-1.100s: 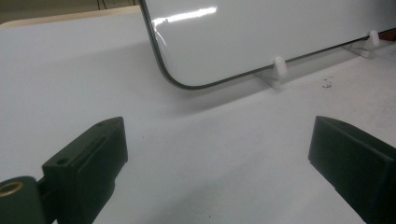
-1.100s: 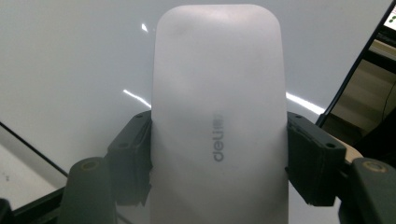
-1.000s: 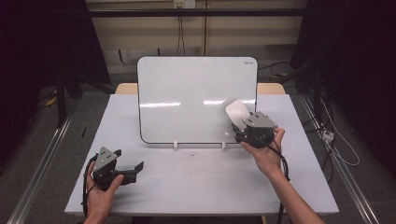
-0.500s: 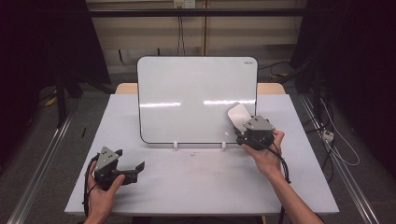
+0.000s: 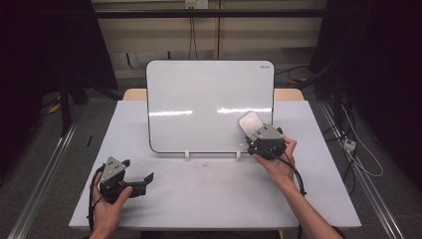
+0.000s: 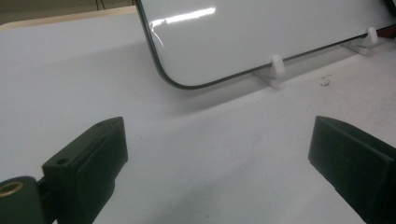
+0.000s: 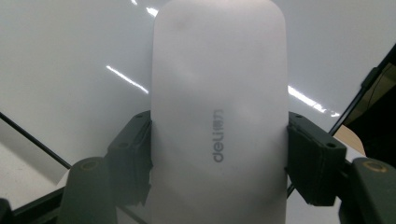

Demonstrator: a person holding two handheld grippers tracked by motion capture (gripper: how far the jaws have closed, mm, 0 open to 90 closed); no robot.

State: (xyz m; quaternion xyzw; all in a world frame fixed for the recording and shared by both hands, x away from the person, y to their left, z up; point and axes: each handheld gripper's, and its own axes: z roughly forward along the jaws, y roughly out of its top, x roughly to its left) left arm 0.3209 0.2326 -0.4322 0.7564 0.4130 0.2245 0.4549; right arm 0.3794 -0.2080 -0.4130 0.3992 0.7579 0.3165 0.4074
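A white whiteboard (image 5: 209, 104) stands upright on two small white feet at the back middle of the table. My right gripper (image 5: 253, 133) is shut on a white eraser (image 5: 250, 123), which it holds against the board's lower right part. In the right gripper view the eraser (image 7: 219, 107) sits lengthwise between both black jaws, with the board (image 7: 70, 60) behind it. My left gripper (image 5: 145, 180) rests on the table at the front left, open, nothing between its jaws. The left gripper view shows the board's lower corner (image 6: 261, 37) and one foot (image 6: 276, 65).
The white table (image 5: 209, 194) has free room in the middle and front. A few dark specks (image 6: 324, 82) lie near the board's feet. Dark floor, metal rails and cables (image 5: 358, 149) surround the table.
My right gripper has slid the eraser a little down and to the right across the board. The left gripper has stayed put.
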